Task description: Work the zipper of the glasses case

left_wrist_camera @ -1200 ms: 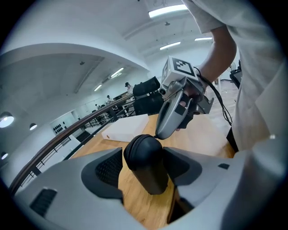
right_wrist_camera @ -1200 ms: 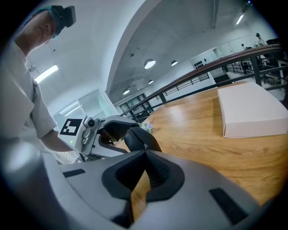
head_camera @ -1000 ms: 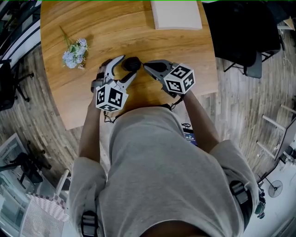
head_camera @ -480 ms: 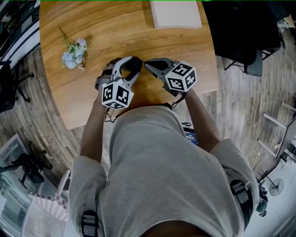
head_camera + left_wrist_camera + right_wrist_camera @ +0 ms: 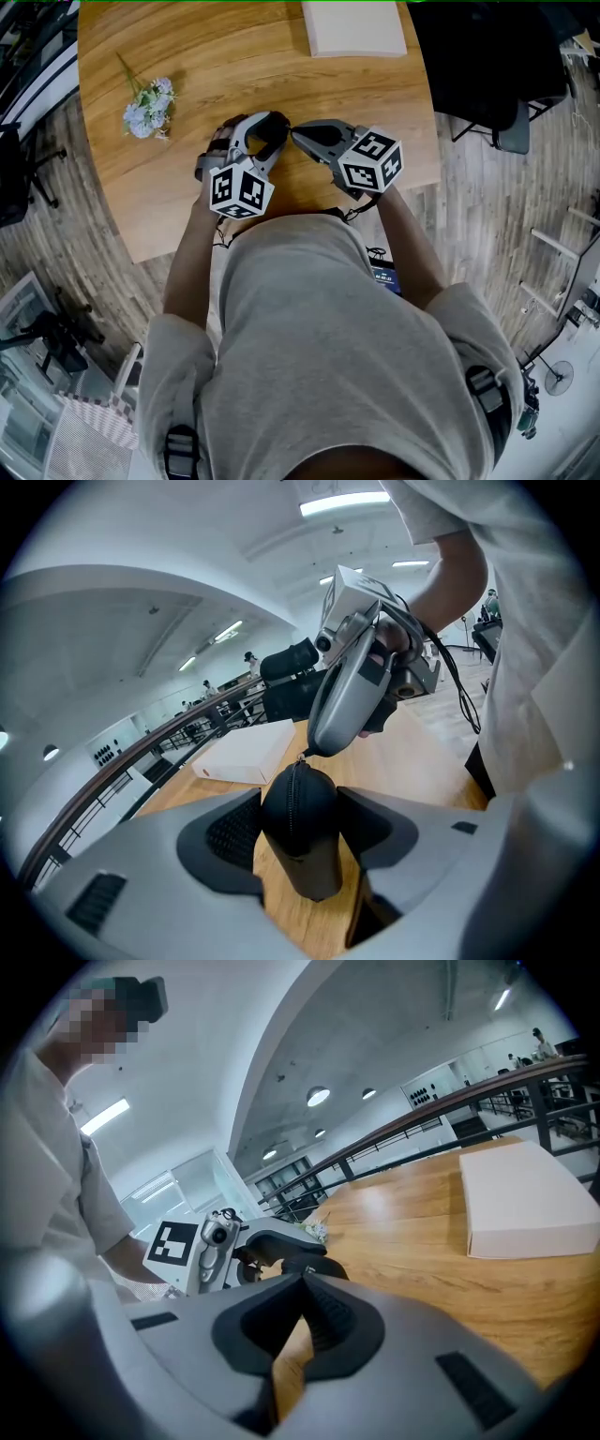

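reaching forward, left gripper (image 5: 265,130) seemingly clamps glasses case (image 5: 300,822).

I see wooden worktop (image 5: 187,84): white box (image 5: 354,28) at far edge, flower sprig (image 5: 145,101) left, black glasses case (image 5: 272,127) near my edge, all well apart.

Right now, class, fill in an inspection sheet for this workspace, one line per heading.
Surface: round wooden table.
Job's things: black glasses case standing on edge, zipper facing up.
Clutter: pale flower sprig at the table's left; white box at its far edge.
Grippers: left gripper jaws clamp the case's sides; right gripper jaws together at the zipper's end.
Cables: black lead trailing from the right gripper.
Surroundings: plank floor; black chair beyond the table.
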`<action>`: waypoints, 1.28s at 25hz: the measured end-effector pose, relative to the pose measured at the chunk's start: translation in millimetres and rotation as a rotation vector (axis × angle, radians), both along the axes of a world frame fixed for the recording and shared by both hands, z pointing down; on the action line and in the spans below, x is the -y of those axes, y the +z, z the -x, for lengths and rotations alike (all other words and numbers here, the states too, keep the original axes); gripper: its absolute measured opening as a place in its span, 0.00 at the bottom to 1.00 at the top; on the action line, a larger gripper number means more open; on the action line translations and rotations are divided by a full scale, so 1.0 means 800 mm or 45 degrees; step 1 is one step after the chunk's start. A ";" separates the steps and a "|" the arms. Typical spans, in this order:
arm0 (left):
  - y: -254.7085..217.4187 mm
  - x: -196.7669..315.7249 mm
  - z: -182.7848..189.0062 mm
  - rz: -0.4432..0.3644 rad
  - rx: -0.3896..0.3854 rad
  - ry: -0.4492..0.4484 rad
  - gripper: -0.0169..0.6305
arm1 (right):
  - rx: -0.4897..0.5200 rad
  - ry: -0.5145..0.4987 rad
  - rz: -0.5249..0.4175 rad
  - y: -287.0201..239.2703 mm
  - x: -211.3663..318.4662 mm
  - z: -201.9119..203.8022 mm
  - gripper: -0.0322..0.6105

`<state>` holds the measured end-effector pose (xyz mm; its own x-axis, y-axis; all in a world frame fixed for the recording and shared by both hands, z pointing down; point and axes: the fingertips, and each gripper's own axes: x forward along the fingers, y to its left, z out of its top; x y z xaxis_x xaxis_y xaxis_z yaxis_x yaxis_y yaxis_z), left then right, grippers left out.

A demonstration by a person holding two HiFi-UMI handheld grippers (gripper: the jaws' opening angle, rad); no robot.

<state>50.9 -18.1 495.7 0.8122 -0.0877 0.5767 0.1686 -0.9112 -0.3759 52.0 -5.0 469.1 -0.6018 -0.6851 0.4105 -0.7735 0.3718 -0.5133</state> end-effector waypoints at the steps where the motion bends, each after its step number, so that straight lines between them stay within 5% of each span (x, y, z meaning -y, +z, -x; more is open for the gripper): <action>1: 0.000 -0.001 0.000 -0.004 0.002 0.005 0.44 | 0.001 -0.009 -0.006 -0.002 0.000 0.004 0.09; 24: 0.001 -0.006 0.021 -0.044 0.001 0.054 0.44 | -0.034 -0.138 -0.042 -0.010 0.004 0.056 0.09; 30: 0.001 -0.009 0.050 -0.044 -0.031 0.076 0.44 | -0.224 -0.260 -0.157 -0.009 -0.008 0.078 0.10; 32: 0.001 -0.007 0.061 0.020 -0.047 0.059 0.44 | -0.317 -0.310 -0.184 -0.003 -0.016 0.073 0.25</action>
